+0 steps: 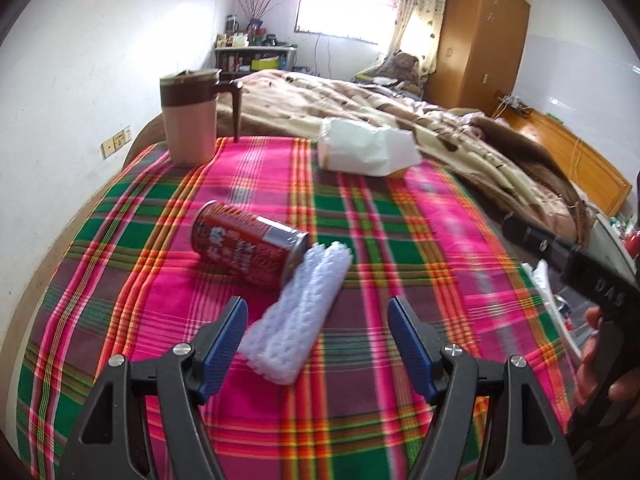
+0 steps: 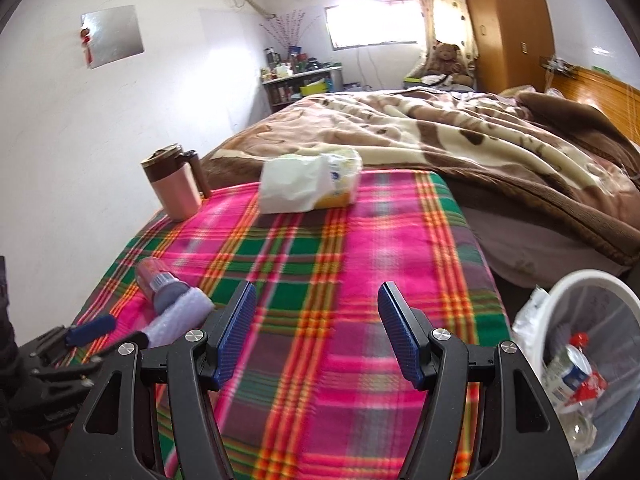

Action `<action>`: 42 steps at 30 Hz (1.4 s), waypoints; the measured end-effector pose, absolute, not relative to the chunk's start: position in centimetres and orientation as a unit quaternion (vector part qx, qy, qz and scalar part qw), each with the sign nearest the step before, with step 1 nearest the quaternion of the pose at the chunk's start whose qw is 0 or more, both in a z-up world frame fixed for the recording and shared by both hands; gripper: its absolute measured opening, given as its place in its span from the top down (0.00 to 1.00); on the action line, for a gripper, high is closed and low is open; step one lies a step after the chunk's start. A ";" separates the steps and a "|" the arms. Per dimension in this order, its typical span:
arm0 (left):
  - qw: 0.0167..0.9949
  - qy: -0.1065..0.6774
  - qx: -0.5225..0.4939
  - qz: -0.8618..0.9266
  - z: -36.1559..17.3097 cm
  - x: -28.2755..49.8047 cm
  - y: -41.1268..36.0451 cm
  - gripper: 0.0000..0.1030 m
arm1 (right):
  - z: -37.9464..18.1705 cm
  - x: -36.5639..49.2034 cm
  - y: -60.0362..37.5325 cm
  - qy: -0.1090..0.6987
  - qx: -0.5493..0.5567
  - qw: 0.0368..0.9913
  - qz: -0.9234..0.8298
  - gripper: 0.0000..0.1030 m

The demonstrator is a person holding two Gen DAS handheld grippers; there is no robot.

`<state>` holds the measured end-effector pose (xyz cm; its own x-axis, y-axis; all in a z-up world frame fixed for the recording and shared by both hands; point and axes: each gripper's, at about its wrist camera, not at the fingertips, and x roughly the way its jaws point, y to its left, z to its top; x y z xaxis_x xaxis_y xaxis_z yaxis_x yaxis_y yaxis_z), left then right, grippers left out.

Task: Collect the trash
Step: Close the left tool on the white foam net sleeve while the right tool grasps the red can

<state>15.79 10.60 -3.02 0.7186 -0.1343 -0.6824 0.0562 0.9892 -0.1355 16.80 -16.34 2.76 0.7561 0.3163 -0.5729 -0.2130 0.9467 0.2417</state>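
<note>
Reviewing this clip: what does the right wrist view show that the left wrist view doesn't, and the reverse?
Right wrist only: the white plastic trash bin beside the table, a clear plastic bottle inside it.

Left wrist only: the red can's printed label, sharp, and its silver rim touching the foam.

Both: red drink can lying on its side against white foam netting sleeve, pink lidded mug, white tissue pack, plaid tablecloth; each hand-held gripper open and empty.

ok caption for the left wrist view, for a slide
Open left gripper over foam sleeve beside tipped red can on plaid cloth.
</note>
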 end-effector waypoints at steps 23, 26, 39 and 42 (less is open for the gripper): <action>0.895 0.432 -0.075 -0.085 -6.7 18.8 11.4 0.60 | 2.0 20.4 -9.9 0.351 0.053 0.915 0.193 0.37; 0.895 0.429 -0.085 -0.085 -6.7 18.1 11.9 0.65 | 1.8 20.4 -9.2 0.355 0.051 0.912 0.200 0.37; 0.892 0.434 -0.111 -0.051 -6.8 12.5 15.9 0.66 | 1.6 20.0 -5.8 0.367 0.042 0.894 0.253 0.37; 0.894 0.429 -0.128 -0.028 -6.8 11.9 17.5 0.66 | 1.5 19.8 -4.6 0.371 0.040 0.889 0.265 0.37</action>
<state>11.91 17.47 -6.77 0.6311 -0.1602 -0.7590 -0.0590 0.9657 -0.2529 19.76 -4.60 1.51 0.5845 0.5011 -0.6382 -0.4416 0.8563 0.2679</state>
